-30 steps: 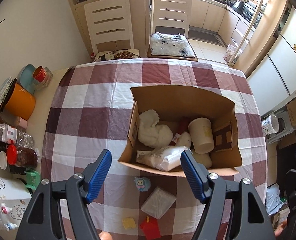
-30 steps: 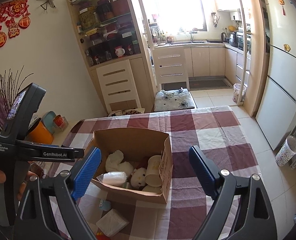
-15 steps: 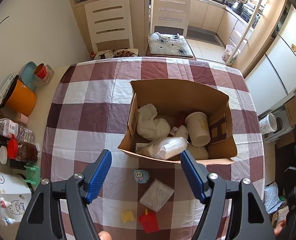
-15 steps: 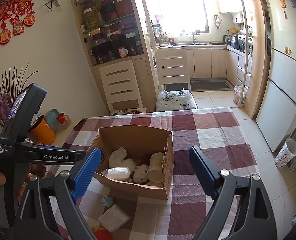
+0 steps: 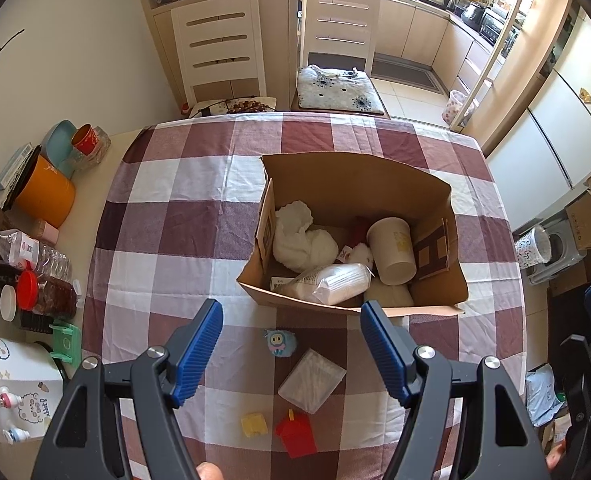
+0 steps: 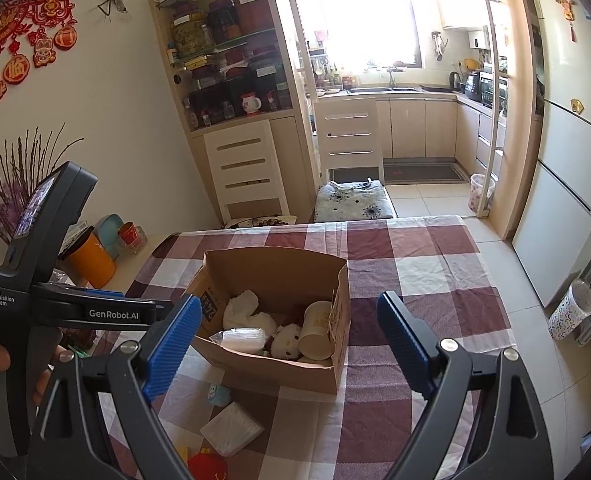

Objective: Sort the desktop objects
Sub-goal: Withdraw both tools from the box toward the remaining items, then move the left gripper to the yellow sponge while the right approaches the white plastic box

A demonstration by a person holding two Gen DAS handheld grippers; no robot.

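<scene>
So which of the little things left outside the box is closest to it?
The small blue fuzzy toy, just before the cardboard box; the tissue pack, yellow block and red piece lie farther away.

Sunlit kitchen window [image 6: 369, 20], white chairs [image 6: 243, 170], tiled floor [image 6: 427, 200].

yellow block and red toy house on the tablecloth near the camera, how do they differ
The yellow block is a small, flat, plain square; the red toy house is bigger and taller, with a peaked roof and a stub on top. The yellow block lies left of the red toy house in the left wrist view. Both sit loose on the checked tablecloth, outside the cardboard box, untouched.
</scene>
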